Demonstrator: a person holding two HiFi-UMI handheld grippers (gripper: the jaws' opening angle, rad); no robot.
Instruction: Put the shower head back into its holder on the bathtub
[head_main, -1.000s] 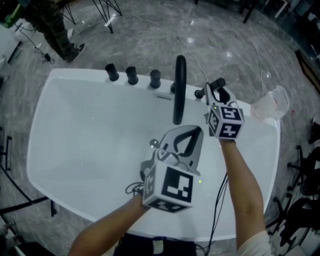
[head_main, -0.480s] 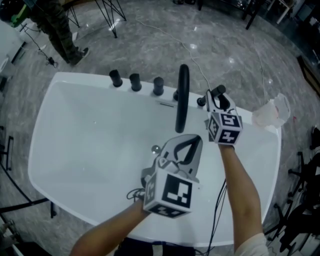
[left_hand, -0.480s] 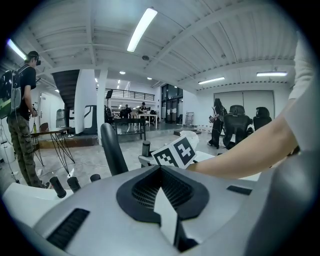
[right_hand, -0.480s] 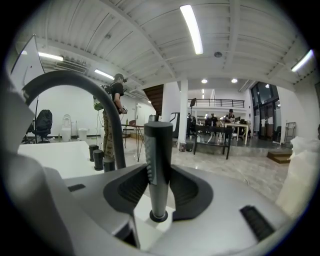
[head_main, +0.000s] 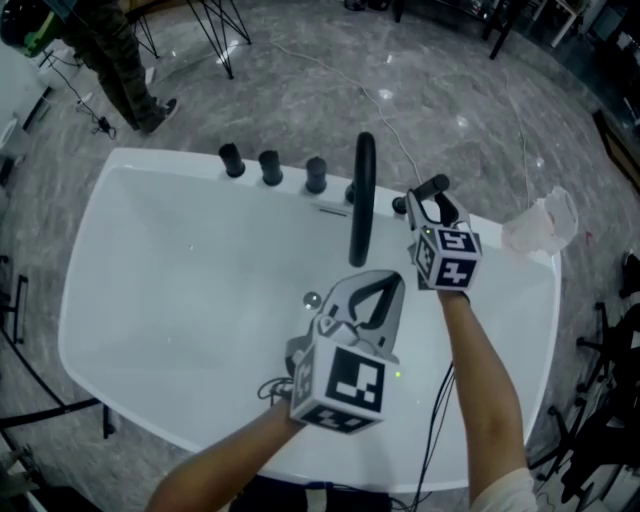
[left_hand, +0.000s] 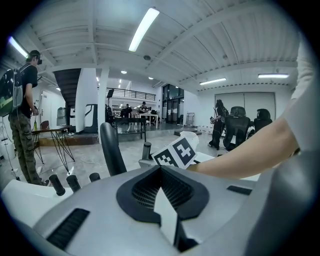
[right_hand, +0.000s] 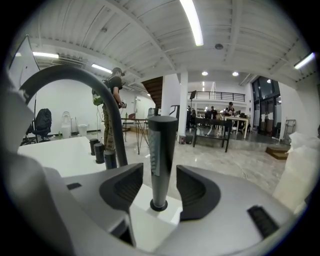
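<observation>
The right gripper (right_hand: 160, 194) has just been spreading its jaws. The shower head (right_hand: 159, 155) stands upright between them, clear of both pads, its foot seated in the holder (right_hand: 159, 205) on the bathtub (head_main: 130, 190) rim just right of the faucet spout (head_main: 360, 200). That reads as the release, so the placing looks done bar backing away without knocking it, while the left gripper (head_main: 365, 290) hangs pressed shut and empty near the spout's tip.
</observation>
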